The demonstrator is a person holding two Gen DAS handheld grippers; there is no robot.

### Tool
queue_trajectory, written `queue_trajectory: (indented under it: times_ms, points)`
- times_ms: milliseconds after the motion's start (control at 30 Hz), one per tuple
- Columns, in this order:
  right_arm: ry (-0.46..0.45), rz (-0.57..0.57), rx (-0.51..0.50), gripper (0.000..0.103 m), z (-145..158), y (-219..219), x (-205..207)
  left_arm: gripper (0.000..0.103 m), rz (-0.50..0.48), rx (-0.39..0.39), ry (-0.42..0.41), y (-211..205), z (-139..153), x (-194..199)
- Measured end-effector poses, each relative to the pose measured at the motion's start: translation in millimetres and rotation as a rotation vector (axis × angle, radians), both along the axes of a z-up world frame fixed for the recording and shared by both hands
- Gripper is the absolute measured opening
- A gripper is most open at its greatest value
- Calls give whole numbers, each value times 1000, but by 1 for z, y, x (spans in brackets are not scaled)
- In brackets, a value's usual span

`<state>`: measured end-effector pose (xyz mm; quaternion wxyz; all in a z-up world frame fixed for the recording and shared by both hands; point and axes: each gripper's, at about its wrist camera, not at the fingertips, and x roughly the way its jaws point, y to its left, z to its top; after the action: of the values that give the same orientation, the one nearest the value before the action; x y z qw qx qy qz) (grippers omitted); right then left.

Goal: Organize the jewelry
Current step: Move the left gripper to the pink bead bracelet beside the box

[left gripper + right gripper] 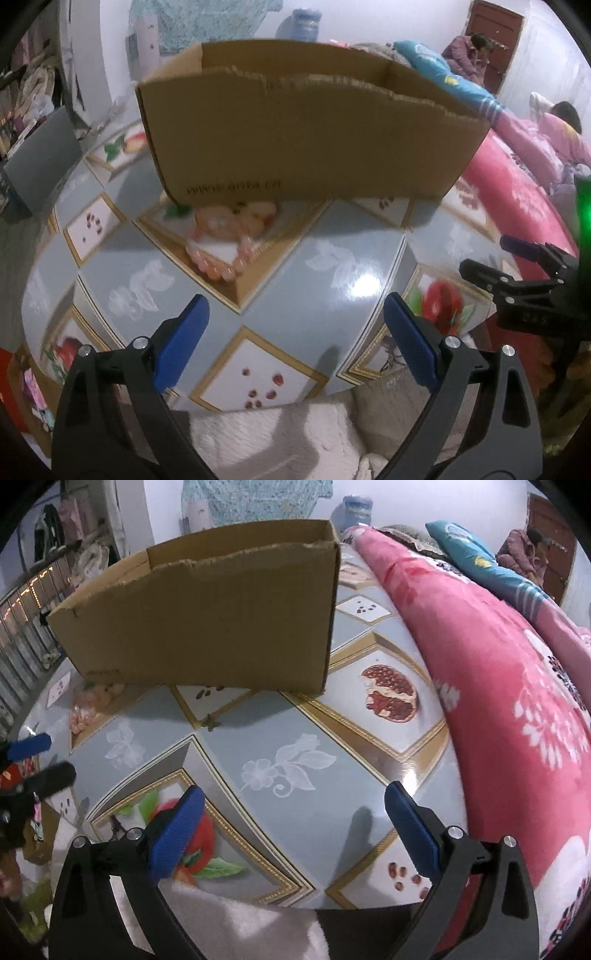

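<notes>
Both tongs, left [295, 343] and right [295, 827], gaped wide and empty; pink bead bracelet [221, 254] and torn brown cardboard box [295, 140] lay ahead of the left.

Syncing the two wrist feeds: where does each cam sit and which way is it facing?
Left wrist view: on the left gripper, angled down over the patterned table toward the cardboard box and pink bead bracelet; own jaws open, right gripper at the right edge.
Right wrist view: on the right gripper, angled down at the table, the box and a pink quilt; own jaws open, left gripper at the left edge.
Shared: box, bracelet, table.
</notes>
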<state>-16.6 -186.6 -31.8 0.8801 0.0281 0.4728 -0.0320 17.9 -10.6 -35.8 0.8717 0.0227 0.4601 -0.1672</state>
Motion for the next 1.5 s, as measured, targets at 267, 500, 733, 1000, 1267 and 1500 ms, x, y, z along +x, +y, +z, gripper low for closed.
queue_trajectory:
  times_ms: [267, 500, 733, 1000, 1267, 1500]
  points:
    - [9, 30, -13, 97, -11, 5, 12, 91, 71, 73, 52, -13, -17, 8]
    - [15, 41, -12, 97, -13, 4, 14, 93, 89, 147, 53, -24, -22, 10]
    - [39, 41, -7, 97, -13, 1, 20, 95, 127, 144, 74, -25, -23, 13]
    - [62, 48, 1, 97, -14, -1, 24, 95, 133, 143, 71, -24, -23, 15]
    - [73, 65, 4, 97, -13, -2, 25, 95, 143, 141, 65, -25, -23, 11]
    - [81, 62, 4, 97, -14, -3, 25, 95, 145, 142, 67, -25, -23, 13]
